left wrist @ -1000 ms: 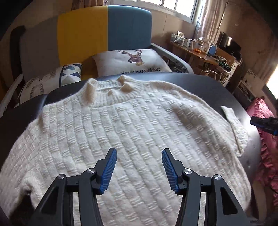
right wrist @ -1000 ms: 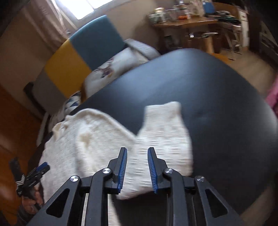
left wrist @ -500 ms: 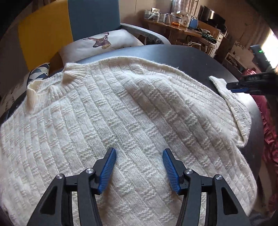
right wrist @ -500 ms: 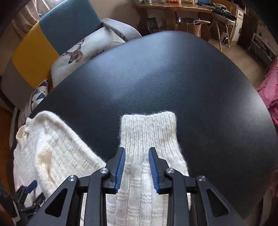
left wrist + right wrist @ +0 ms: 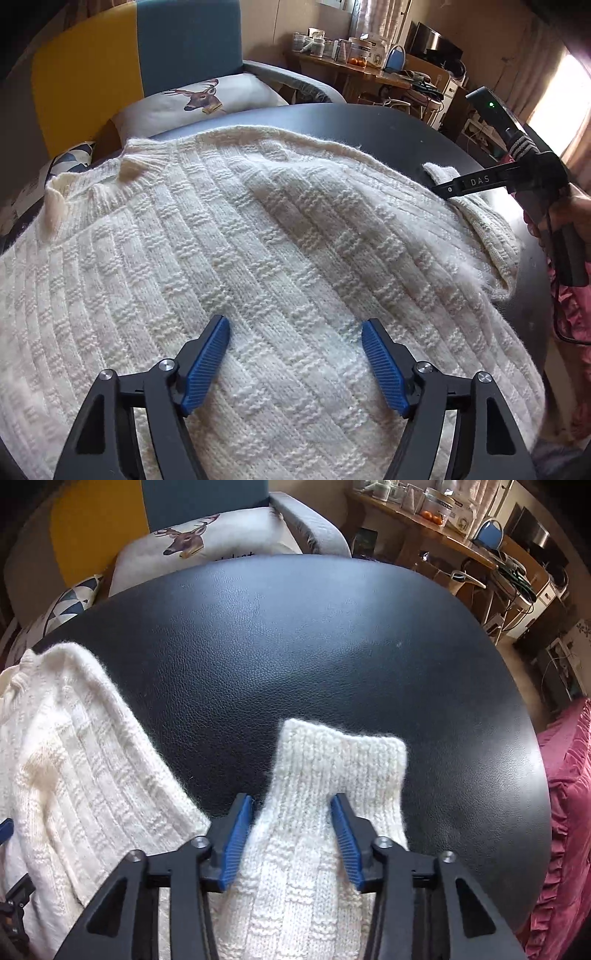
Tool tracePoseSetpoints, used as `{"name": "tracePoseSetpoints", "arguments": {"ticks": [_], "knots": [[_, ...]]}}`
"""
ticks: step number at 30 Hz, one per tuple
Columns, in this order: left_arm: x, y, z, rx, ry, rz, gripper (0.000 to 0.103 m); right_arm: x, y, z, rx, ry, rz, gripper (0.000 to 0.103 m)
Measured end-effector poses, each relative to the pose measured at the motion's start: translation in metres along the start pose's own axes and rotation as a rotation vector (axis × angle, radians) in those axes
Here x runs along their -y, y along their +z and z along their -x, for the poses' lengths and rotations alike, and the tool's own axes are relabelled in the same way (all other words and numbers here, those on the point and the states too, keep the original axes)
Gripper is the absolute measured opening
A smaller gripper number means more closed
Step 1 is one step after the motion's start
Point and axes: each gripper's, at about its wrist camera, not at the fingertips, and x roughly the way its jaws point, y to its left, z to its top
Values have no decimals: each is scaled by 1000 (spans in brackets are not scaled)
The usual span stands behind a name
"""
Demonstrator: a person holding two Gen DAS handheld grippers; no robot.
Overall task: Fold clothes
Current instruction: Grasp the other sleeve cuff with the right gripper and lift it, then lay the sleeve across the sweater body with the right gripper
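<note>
A cream knitted sweater [image 5: 277, 229] lies spread flat on the round black table [image 5: 369, 122], collar toward the armchair. My left gripper [image 5: 295, 354] hovers over the sweater's lower body. Its jaws are opening wide, with only flat knit below them and nothing pinched. The right sleeve [image 5: 340, 760] lies on the table [image 5: 295, 635], cuff pointing away and apart from the sweater body [image 5: 74, 760]. My right gripper [image 5: 291, 827] points steeply down, its jaws opening a little. A strip of sleeve just behind the cuff lies between its blue pads. In the left wrist view, the right gripper [image 5: 450, 190] reaches onto the sleeve [image 5: 491, 236].
A yellow and blue armchair [image 5: 147, 55] with a deer cushion [image 5: 207, 99] stands behind the table. A cluttered wooden desk [image 5: 443, 520] is at the back right. Pink ruffled fabric [image 5: 569, 794] lies past the table's right edge. A person's hand [image 5: 576, 210] holds the right gripper.
Both grippers have come down closer to the sweater. The left jaws have spread wider. The right gripper has dropped onto the sleeve behind the cuff, its jaws slightly wider.
</note>
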Motion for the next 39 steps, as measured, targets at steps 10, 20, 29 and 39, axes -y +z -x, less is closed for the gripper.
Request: {"name": "tracePoseSetpoints", "arguments": {"ticks": [10,20,29,39], "knots": [[4,-1,-2,4,8,-9,79,61,-39,68,205,64,-171,13],[13,2,-8,-9,41,-20,89,132,-158,149,384,187,-405,13],[16,4,-9,-21,52,-26,91,142,-238,163,382,140,-500,26],[16,6,-6,-30,38,-9,91,67,-177,134,175,35,-166,27]]}}
